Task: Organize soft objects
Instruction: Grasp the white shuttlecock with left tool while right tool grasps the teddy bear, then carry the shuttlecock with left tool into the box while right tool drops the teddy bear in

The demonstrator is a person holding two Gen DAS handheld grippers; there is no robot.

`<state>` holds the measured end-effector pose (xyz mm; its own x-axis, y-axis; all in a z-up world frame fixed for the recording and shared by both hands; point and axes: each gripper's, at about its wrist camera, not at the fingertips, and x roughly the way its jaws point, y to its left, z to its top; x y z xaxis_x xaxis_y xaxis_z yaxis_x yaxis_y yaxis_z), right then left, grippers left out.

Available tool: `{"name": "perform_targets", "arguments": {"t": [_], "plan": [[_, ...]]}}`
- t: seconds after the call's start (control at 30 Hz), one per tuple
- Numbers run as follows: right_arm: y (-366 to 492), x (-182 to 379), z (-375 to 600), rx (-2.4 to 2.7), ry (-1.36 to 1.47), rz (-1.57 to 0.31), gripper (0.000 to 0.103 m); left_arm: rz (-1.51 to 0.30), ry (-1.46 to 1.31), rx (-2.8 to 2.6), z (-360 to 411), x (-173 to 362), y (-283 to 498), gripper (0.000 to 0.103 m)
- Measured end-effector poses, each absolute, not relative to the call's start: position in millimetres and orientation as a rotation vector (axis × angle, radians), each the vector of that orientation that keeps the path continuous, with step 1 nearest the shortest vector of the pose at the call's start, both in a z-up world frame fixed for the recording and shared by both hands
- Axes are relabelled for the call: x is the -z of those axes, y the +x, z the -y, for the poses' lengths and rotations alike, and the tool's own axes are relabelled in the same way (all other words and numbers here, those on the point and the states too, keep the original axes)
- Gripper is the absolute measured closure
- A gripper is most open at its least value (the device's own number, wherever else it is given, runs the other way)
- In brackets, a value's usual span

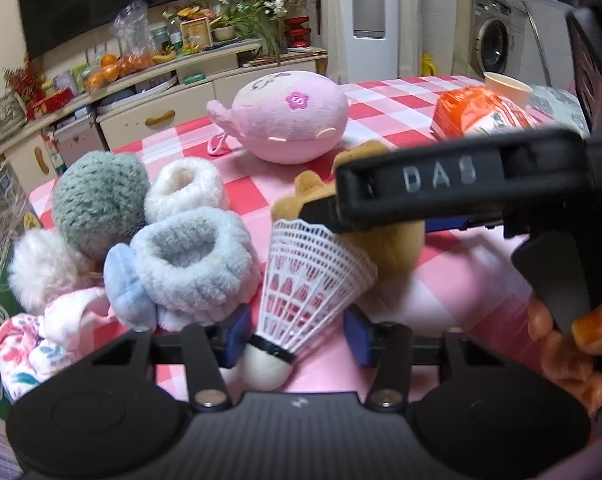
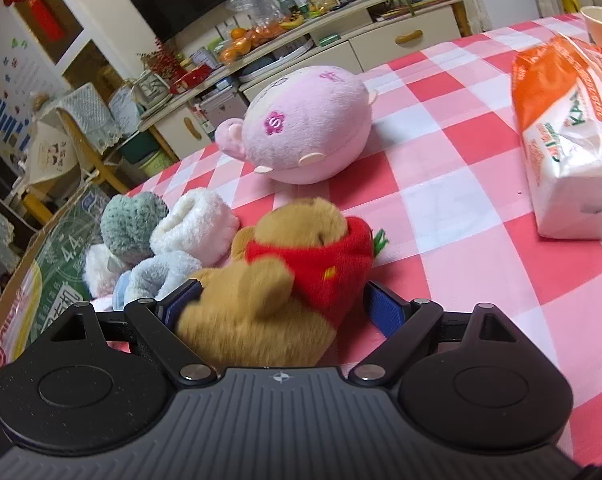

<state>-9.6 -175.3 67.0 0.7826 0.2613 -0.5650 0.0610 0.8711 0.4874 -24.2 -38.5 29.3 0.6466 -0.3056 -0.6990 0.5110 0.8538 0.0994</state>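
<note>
Red-and-pink checked cloth covers the counter [image 1: 385, 92], with a cluttered sideboard and a washing machine behind it. The pink plush toy [image 1: 289, 120] is taken as the landmark.

Nearer the cameras than the pink plush toy, a white plastic shuttlecock [image 1: 305, 280] lies between the blue pads of the left hand-held gripper [image 1: 297, 332]. Its long axis runs along the fingers, cork end toward the camera, skirt flaring away toward the pink plush toy. The jaws stand narrow at the cork end; the left pad meets the band above the cork, while contact at the right pad cannot be confirmed, so a firm grip is judged likely but not certain.

Nearer than the pink plush toy, a brown bear in a red top [image 2: 285, 280] lies between the pads of the right hand-held gripper [image 2: 281, 308]. The left pad touches its fur; the right pad stands clear of it, so these jaws are open around the bear. Its long axis lies slantwise across the fingers.

A heap of knitted and fleecy bands [image 1: 149, 232] sits to the left of the pink plush toy and nearer, beside a cardboard box [image 2: 49, 264]. That heap is nearer the left hand-held gripper, and the shuttlecock lies just right of it.
</note>
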Motion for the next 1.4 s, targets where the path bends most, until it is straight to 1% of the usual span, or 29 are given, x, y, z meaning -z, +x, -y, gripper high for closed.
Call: {"name": "perform_targets", "arguments": {"t": [0.03,0.07,0.1,0.13,0.23,0.33,0.7,1.4], "plan": [[-9.1,-67.1,173.8,-0.114,0.498,-0.67,0.0,-0.736,0.295,0.47,37.5,-30.0,-23.5,0.067],[-8.5,-67.0,172.1,-0.111,0.485,-0.669,0.001,-0.741,0.285,0.468,35.9,-30.6,-22.0,0.067],[-8.0,-66.7,170.8,-0.112,0.477,-0.667,0.009,-0.747,0.268,0.457,33.3,-31.8,-20.6,0.068],[-7.1,-66.1,170.0,-0.114,0.473,-0.667,0.011,-0.754,0.253,0.447,30.8,-33.0,-19.3,0.068],[-6.6,-65.1,168.2,-0.106,0.461,-0.654,0.013,-0.765,0.215,0.434,22.4,-35.3,-16.3,0.071],[-7.3,-64.9,167.7,-0.097,0.463,-0.639,0.015,-0.758,0.216,0.43,20.7,-36.6,-17.0,0.072],[-11.7,-69.9,168.9,-0.064,0.425,-0.575,0.018,-0.709,0.162,0.408,7.7,-55.4,-17.7,0.072],[-9.6,-86.1,154.5,-0.098,0.352,-0.467,0.018,-0.619,0.12,0.303,-23.2,-91.4,-14.9,0.072]]}}
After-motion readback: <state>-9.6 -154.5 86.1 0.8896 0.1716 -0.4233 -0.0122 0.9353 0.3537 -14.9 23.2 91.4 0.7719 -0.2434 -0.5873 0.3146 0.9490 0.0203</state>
